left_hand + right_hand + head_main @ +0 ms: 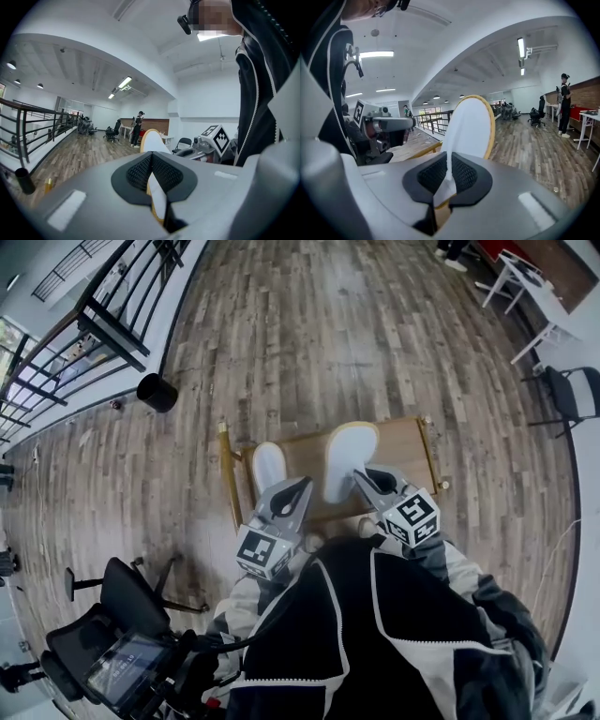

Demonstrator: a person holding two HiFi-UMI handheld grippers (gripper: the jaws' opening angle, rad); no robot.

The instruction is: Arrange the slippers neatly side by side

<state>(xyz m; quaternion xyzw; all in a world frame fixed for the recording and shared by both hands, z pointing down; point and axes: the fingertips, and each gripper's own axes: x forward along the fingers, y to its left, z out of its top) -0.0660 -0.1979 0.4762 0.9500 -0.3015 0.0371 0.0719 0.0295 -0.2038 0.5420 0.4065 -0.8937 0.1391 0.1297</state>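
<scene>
**Two slippers, each pinched at one end above the low table**

Both grippers are loaded. The left gripper (298,486) has its jaws almost together on the thin white, tan-edged left slipper (267,465). The right gripper (364,474) is clamped just as narrowly on the matching right slipper (349,457). In each gripper view only a sliver of sole sits between the black ribbed pads, and the rest of the slipper stands out ahead of the jaws, turned on edge.

In the head view the pair lies over the low wooden table with brass-coloured rails (408,448), side by side with a gap between them. The right one reaches further away from the person. Whether either sole touches the tabletop I cannot tell.

These look like light, flat slippers (the disposable kind, probably). The sole seems stiff enough to hold its shape from one end, but soft enough to bend or flop if swung. The fabric is unlikely to slip against ribbed pads. A hold on the sole's rim at the near end, as here, looks right, because it leaves the far end free to line up against its partner.

The only container is a black round bin (157,392) on the plank floor, well apart from the table. Its inside is too dark to show any contents.
</scene>
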